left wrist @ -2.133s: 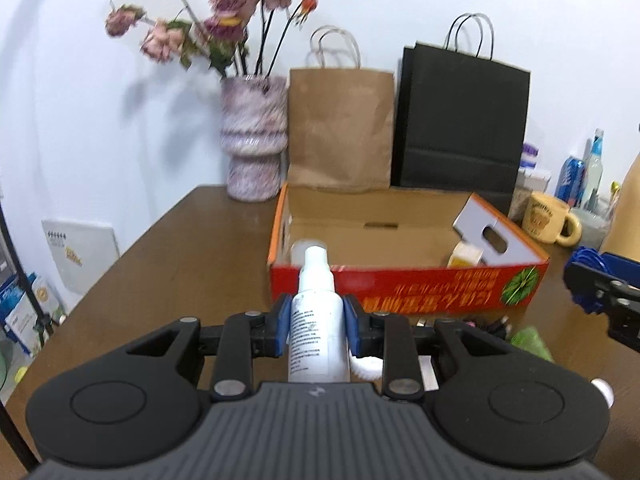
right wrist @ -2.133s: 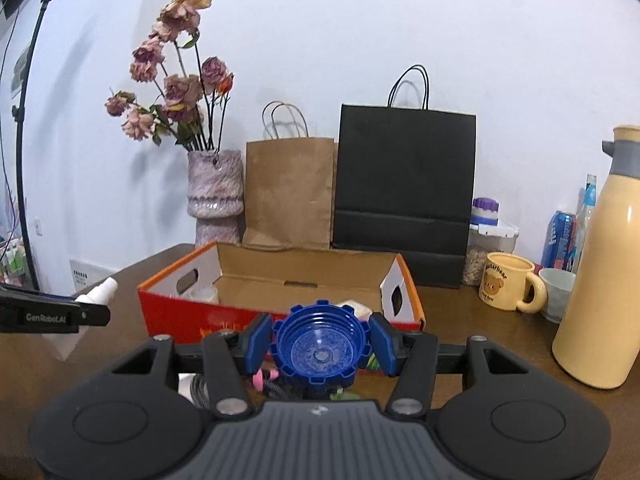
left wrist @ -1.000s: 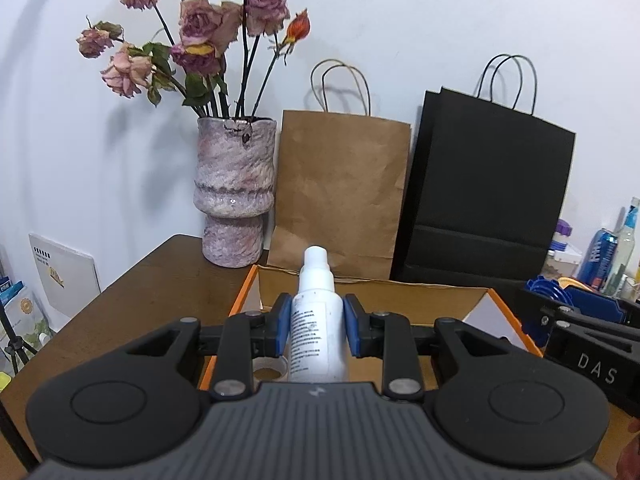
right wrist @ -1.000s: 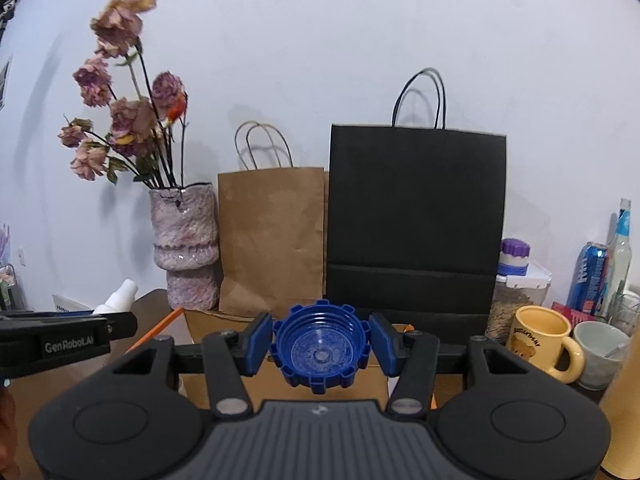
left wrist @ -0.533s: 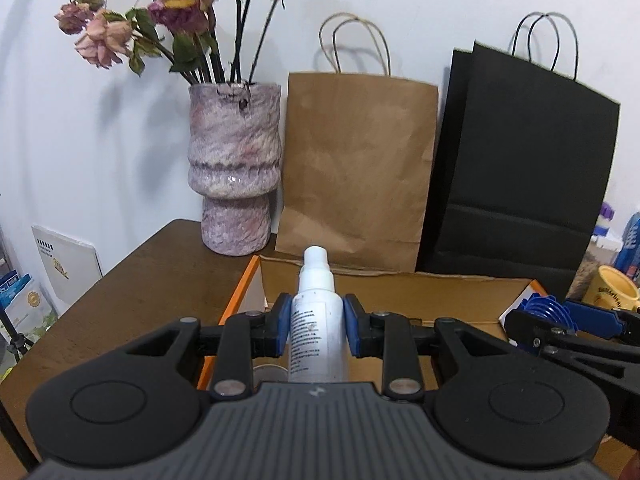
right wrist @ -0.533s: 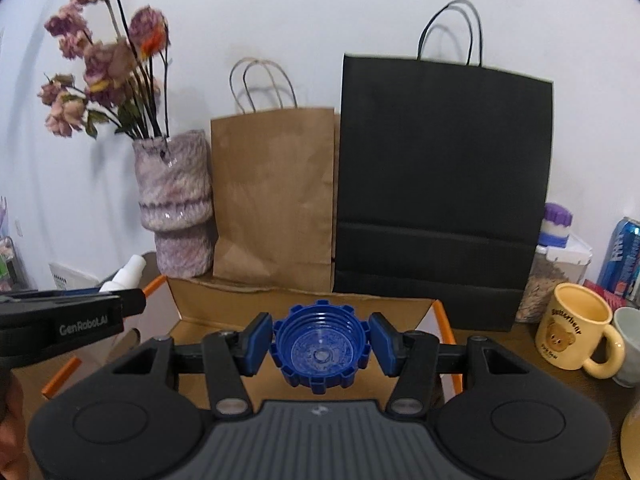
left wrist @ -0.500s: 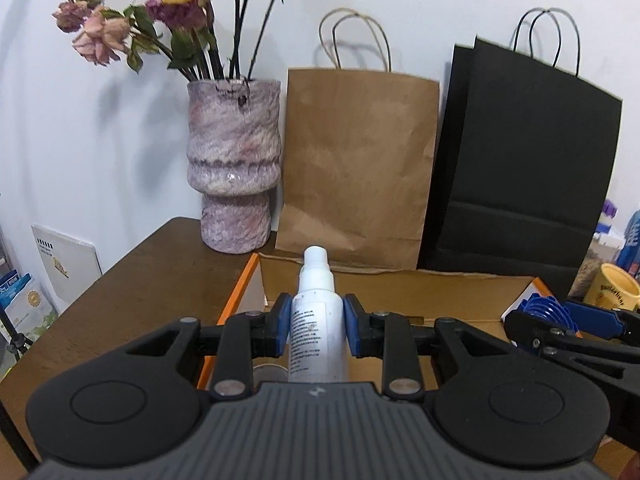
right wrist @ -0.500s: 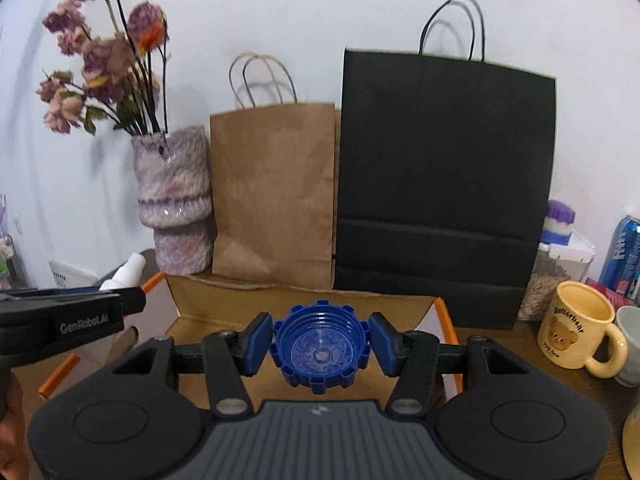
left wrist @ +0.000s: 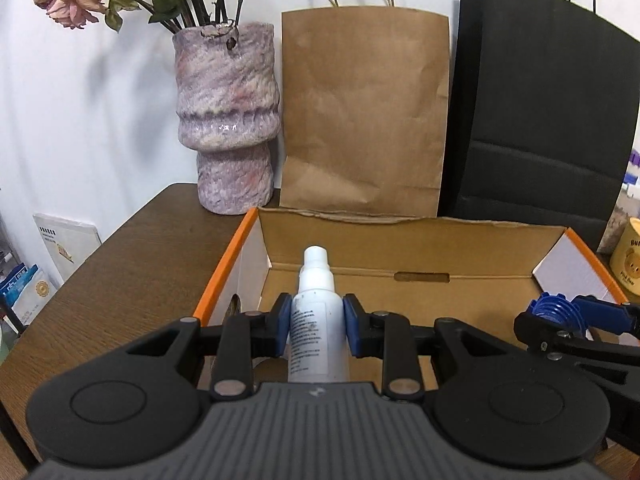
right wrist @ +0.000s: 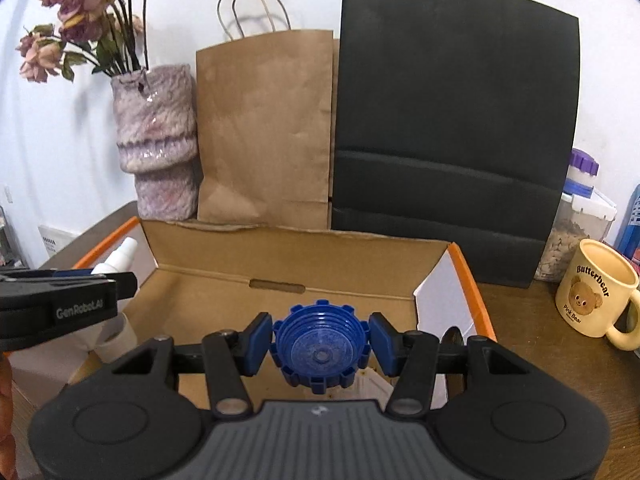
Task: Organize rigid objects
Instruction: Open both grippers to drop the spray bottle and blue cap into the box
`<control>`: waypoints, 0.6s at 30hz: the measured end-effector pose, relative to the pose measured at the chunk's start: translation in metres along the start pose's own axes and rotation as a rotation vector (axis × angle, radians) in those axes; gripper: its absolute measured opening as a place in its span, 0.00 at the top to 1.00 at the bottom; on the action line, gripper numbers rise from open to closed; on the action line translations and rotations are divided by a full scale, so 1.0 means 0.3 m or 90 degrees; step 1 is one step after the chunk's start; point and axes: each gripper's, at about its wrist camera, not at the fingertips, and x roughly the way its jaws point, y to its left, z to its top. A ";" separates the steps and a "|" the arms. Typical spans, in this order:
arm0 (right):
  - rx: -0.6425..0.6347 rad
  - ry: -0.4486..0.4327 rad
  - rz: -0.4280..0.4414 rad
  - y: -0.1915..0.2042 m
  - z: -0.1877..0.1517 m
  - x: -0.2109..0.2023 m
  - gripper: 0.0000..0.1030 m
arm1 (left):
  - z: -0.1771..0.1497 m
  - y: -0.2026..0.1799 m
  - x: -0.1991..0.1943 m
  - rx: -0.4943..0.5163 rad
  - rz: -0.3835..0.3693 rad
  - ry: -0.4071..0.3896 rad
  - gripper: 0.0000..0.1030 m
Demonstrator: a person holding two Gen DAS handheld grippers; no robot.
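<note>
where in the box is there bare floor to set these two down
Bare: the middle of the orange-edged cardboard box, along its slotted back wall. Crowded: its left end, by a cardboard tube.

The left hand-held gripper (left wrist: 316, 334) points forward and down, its blue pads (left wrist: 283, 330) clamped on a white bottle (left wrist: 318, 320). The right hand-held gripper (right wrist: 320, 346), tilted the same way beside it, has its pads (right wrist: 256, 344) pressed against a blue ridged cap (right wrist: 320, 354).
</note>
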 end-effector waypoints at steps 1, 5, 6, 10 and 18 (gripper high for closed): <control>-0.001 0.003 -0.002 0.000 -0.003 0.006 0.49 | -0.002 0.000 0.004 0.002 0.002 0.001 0.72; -0.002 0.017 -0.008 -0.004 -0.013 0.021 0.49 | -0.009 0.000 0.014 0.008 0.006 0.009 0.72; -0.001 0.020 -0.009 -0.005 -0.014 0.023 0.49 | -0.009 0.000 0.015 0.010 0.006 0.011 0.72; 0.005 0.033 -0.017 -0.015 -0.017 0.033 0.43 | -0.003 -0.001 -0.001 0.020 0.013 -0.003 0.62; 0.010 0.028 -0.043 -0.029 -0.015 0.025 0.01 | 0.018 0.004 -0.031 0.019 0.019 -0.022 0.19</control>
